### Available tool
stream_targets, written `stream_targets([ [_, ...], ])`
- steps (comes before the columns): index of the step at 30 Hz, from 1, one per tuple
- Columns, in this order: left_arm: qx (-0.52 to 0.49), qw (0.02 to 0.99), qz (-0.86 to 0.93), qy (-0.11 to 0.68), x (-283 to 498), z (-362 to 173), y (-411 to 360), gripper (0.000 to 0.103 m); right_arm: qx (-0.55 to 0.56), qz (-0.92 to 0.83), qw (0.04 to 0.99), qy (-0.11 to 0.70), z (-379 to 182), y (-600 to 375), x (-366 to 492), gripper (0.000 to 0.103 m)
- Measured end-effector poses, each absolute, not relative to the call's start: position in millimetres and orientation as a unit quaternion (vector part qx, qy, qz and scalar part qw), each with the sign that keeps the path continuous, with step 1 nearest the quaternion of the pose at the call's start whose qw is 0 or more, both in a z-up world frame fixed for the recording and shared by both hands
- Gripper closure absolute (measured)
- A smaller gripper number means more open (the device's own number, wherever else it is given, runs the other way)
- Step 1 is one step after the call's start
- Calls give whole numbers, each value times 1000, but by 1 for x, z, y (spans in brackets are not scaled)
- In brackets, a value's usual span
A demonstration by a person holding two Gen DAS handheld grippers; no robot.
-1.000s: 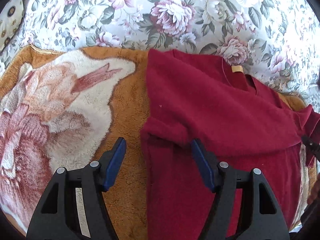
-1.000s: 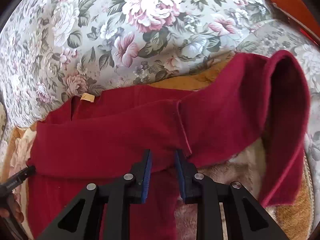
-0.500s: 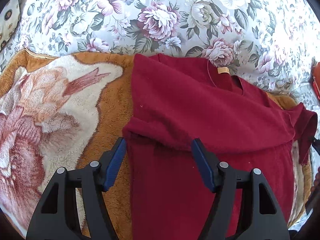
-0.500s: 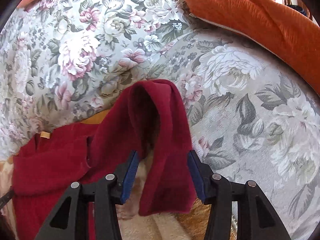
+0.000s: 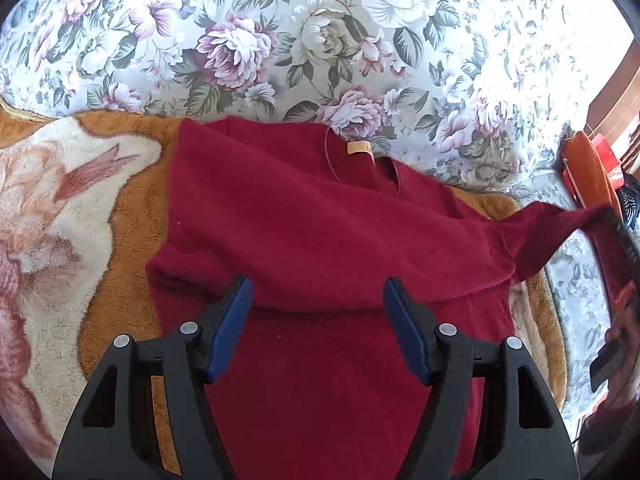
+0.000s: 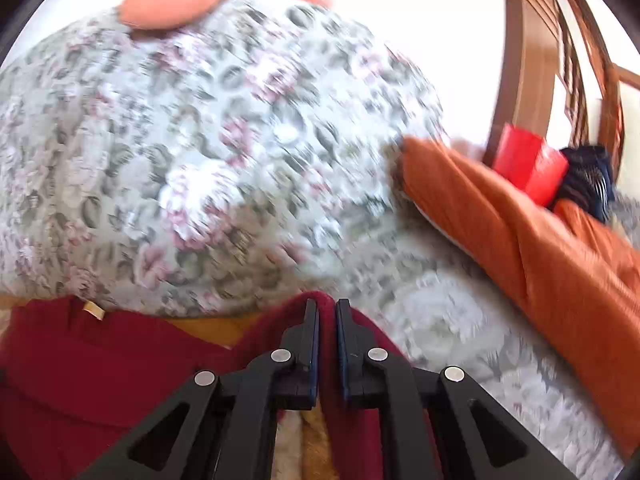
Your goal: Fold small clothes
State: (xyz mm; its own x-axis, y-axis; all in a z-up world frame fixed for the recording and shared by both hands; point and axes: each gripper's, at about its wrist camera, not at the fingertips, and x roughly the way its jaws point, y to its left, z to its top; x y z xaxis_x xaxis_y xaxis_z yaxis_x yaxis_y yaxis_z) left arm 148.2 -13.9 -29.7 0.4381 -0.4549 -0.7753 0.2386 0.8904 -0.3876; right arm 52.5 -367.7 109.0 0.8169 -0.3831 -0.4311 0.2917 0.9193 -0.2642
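Observation:
A dark red sweater (image 5: 304,224) lies on an orange and cream fleece blanket (image 5: 60,216), its tan neck label (image 5: 359,148) toward the floral sofa back. Its left sleeve is folded across the chest. My left gripper (image 5: 316,300) is open and hovers over the folded sleeve's lower edge, touching nothing. My right gripper (image 6: 327,312) is shut on the right sleeve (image 6: 360,328) and holds it lifted. In the left wrist view that sleeve (image 5: 552,220) stretches out to the right, off the blanket.
The floral sofa back (image 5: 280,40) rises behind the sweater. An orange cushion (image 6: 520,240) lies at the right with a red object (image 6: 528,164) and a dark item (image 6: 588,180) behind it. A wooden frame (image 6: 528,60) stands at far right.
My right gripper was open around the raised right sleeve and has shut on it, pulling it out to the right. My left gripper stayed open and shifted right, toward the sweater's middle.

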Motion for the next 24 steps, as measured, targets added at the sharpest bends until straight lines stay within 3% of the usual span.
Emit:
stream_targets([
  [5,-193,833,-175,487,163,-31,24,34,-172,10,961,214,106,-249,73,96],
  [7,-229,832,-167,478,168,-31,39,22,-196,103,945,239,83,-199,88,96],
  [9,-255,827,-168,472,169,-34,47,20,-207,156,928,268,60,-167,99,96],
  [11,-262,821,-178,475,173,-36,47,19,-172,194,925,277,56,-164,99,88],
  [13,-253,821,-185,478,173,-37,42,19,-108,201,937,266,66,-185,95,68],
  [14,-247,821,-190,479,174,-37,37,19,-82,187,943,263,71,-200,91,53],
  [15,-239,821,-197,480,173,-37,31,19,-56,167,948,265,75,-218,89,49],
  [24,-169,805,-233,519,147,-50,-22,18,194,80,915,344,30,-334,66,49],
])
